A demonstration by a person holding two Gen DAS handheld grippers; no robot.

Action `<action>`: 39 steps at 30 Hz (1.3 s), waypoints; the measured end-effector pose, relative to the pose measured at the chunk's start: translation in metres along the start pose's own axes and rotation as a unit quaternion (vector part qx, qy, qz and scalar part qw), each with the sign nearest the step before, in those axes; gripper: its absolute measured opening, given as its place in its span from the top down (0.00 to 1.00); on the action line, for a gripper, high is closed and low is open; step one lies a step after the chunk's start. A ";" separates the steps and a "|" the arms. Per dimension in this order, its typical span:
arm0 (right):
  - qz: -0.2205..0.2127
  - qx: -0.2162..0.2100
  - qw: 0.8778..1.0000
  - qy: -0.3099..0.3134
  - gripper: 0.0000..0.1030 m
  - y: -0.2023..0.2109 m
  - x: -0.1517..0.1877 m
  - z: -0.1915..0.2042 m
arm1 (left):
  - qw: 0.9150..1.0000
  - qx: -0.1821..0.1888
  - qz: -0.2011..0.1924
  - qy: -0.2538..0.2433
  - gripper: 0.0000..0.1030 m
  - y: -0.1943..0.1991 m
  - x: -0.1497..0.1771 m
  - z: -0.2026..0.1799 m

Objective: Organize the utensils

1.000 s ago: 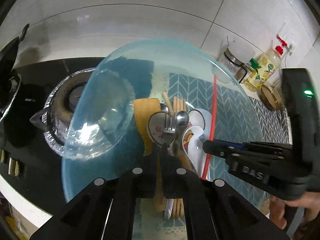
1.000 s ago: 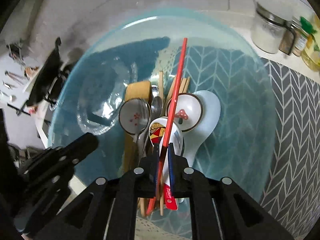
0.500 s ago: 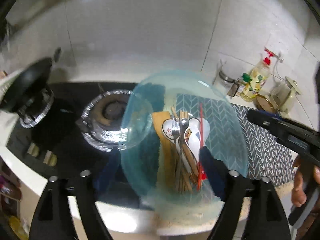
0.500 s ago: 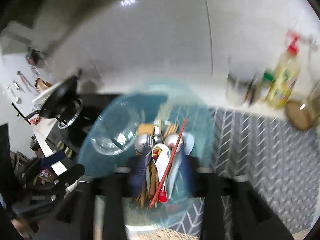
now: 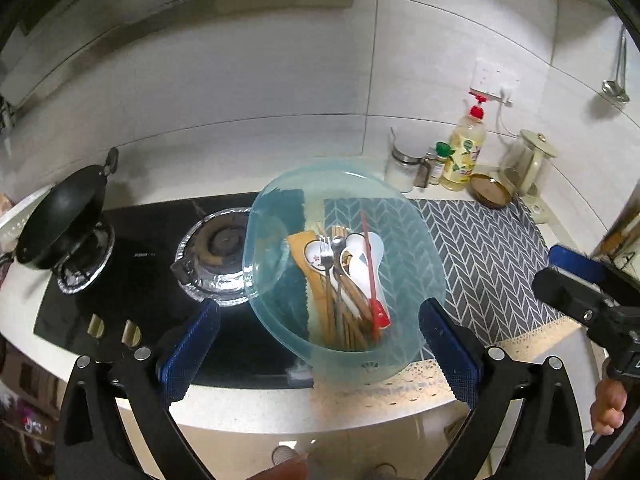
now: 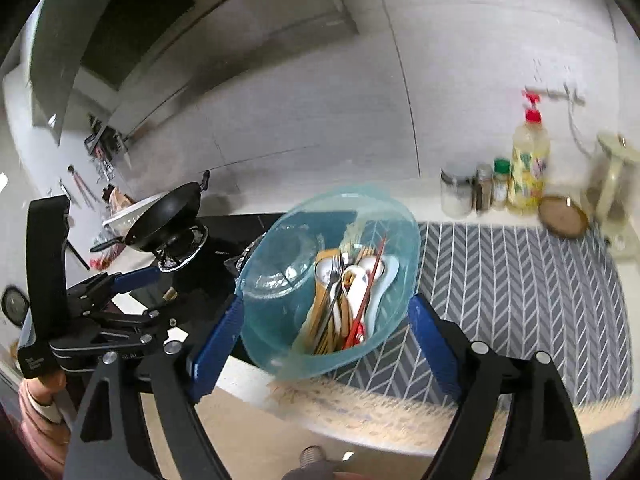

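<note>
A translucent blue basin (image 5: 416, 264) sits on the counter's front edge; it also shows in the right wrist view (image 6: 404, 224). Inside lie a bundle of utensils (image 5: 344, 276): ceramic spoons, a metal fork, wooden chopsticks, a wooden spatula and a red stick (image 5: 370, 264). A clear glass bowl (image 5: 266, 256) rests in the basin's left side. My left gripper (image 5: 316, 344) is open and empty, held back in front of the basin. My right gripper (image 6: 324, 340) is open and empty, also before the basin.
A black gas hob (image 5: 132, 280) lies left of the basin, with a foil-lined burner (image 5: 220, 248) and a black wok (image 5: 60, 216). A grey herringbone mat (image 5: 488, 256) covers the counter to the right. Jars and an oil bottle (image 5: 464, 152) stand by the tiled wall.
Both grippers were shut low inside the basin, the right on the red stick. They have opened, let go and pulled back and up away from the counter.
</note>
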State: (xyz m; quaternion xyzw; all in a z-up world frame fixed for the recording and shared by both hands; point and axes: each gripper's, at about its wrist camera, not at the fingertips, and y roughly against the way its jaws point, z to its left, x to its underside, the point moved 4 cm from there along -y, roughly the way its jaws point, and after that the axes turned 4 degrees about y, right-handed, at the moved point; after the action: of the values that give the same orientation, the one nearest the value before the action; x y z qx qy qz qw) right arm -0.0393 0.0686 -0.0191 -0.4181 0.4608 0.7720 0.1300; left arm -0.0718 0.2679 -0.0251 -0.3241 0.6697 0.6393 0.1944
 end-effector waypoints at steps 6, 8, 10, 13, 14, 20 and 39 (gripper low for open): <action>0.012 0.055 0.998 -0.039 0.21 -0.009 0.023 -0.007 | 0.999 0.046 0.015 -0.016 0.04 -0.008 0.005 0.003; 0.016 0.069 0.996 -0.049 0.21 -0.012 0.029 -0.010 | 0.999 0.042 0.019 -0.026 0.04 -0.013 0.007 0.005; 0.029 0.077 0.995 -0.051 0.21 -0.017 0.035 -0.011 | 0.999 0.030 0.022 -0.031 0.04 -0.017 0.010 0.008; 0.046 0.083 0.994 -0.055 0.21 -0.022 0.042 -0.013 | 0.999 0.031 0.034 -0.028 0.04 -0.024 0.014 0.014; 0.048 0.083 0.994 -0.058 0.21 -0.022 0.044 -0.014 | 0.998 0.036 0.040 -0.024 0.04 -0.026 0.015 0.017; 0.050 0.086 0.993 -0.060 0.21 -0.018 0.047 -0.012 | 0.997 0.055 0.058 -0.019 0.04 -0.032 0.017 0.027; 0.069 0.090 0.992 -0.056 0.21 -0.022 0.035 -0.012 | 0.994 0.081 0.064 -0.024 0.04 -0.032 0.011 0.021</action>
State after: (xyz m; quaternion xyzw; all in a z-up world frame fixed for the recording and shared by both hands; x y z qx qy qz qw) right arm -0.0420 0.0644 -0.0617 -0.3275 0.5483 0.7568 0.1390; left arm -0.0612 0.2877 -0.0576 -0.2481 0.7336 0.6020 0.1944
